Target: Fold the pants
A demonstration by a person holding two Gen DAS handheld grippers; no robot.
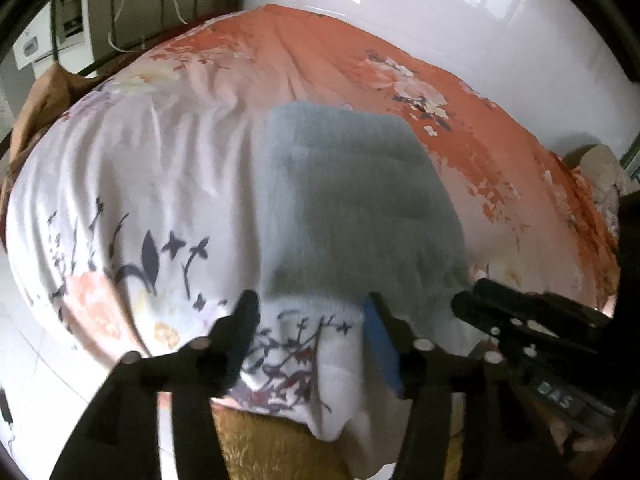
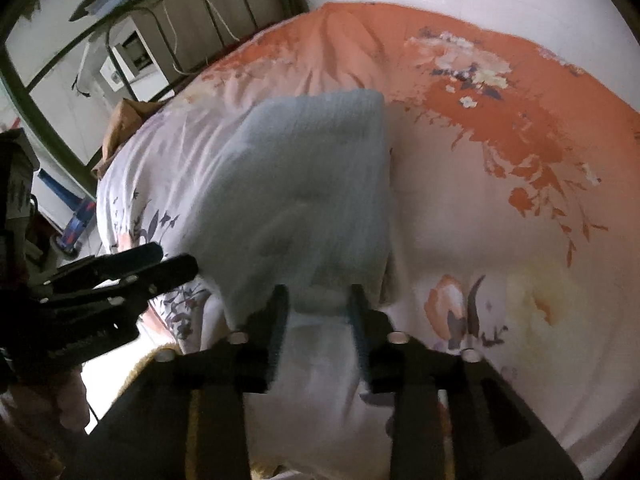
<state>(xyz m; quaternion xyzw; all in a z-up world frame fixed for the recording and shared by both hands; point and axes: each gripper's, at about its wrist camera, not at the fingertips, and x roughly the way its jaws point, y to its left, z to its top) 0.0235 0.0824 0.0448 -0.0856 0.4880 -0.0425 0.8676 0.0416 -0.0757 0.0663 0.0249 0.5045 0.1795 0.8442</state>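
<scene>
Pants: grey-blue, folded into a compact block, lying on the floral bed cover; centre of both wrist views.
Left gripper: my jaws stand wide, nothing between the pads; the near hem of the pants lies just beyond the tips.
Right gripper: my jaws stand partly apart, astride the near edge of the pants; pads not pressing on cloth, as far as blur allows.
Key relation: the pants lie straight ahead of both jaws, long axis running away toward the upper frame; the right gripper is nearer, the left sits off the lower left corner.
Judgement: fold appears complete or nearly so.
Hard to read: motion blur softens the fabric edges; layer count cannot be told; the bed's near edge is cut off behind my fingers.
</scene>
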